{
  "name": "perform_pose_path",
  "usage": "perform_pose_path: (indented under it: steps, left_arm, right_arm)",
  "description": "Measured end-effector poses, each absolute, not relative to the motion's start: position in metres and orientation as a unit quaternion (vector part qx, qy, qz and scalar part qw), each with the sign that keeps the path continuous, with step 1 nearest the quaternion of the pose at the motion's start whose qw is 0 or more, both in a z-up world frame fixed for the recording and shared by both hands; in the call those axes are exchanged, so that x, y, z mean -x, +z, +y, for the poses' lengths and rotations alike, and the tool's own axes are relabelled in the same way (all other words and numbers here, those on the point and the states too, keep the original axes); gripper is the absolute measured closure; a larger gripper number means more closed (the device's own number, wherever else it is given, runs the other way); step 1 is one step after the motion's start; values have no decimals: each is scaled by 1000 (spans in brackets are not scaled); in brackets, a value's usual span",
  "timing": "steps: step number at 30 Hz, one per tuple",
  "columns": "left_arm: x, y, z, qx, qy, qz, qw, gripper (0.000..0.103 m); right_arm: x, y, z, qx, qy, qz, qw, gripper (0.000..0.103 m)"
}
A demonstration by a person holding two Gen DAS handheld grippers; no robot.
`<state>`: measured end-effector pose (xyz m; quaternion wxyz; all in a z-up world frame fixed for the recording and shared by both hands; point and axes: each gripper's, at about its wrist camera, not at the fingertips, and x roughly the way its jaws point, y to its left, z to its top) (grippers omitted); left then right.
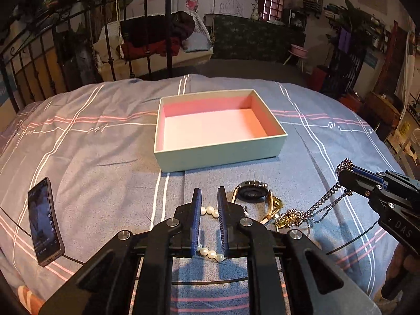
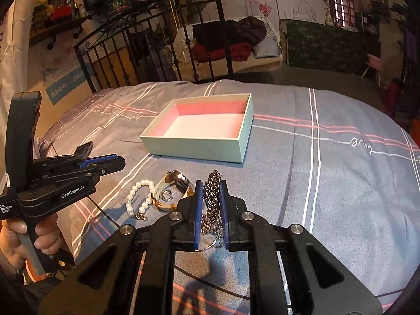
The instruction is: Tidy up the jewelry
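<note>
Right tool: we hold it clamped on the chain necklace, lifted near the bed's front edge
Left tool: fingers apart over the pearl bracelet
Box: mid-bed, nothing inside yet
Remaining: chain, pearls, watch

R tool grips chain (taut).

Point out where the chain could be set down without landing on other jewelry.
Free: the pink-lined open box, and bare quilt right of it. Crowded: near strip with white pearl bracelet and gold watch; silver chain hangs in the right gripper.
</note>
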<state>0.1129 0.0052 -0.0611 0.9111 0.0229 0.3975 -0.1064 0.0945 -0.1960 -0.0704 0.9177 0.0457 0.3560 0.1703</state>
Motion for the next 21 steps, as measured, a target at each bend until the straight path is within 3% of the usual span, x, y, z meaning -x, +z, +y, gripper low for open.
perform_pose_path:
  steps: [12, 21]
  left_arm:
    - [-125, -19, 1, -31, -102, 349, 931, 91]
    - [-152, -5, 5, -23, -88, 336, 937, 91]
  right_arm:
    - [-106, -9, -189, -16, 179, 287, 941, 90]
    - [-128, 47, -182, 10, 178, 229, 957, 97]
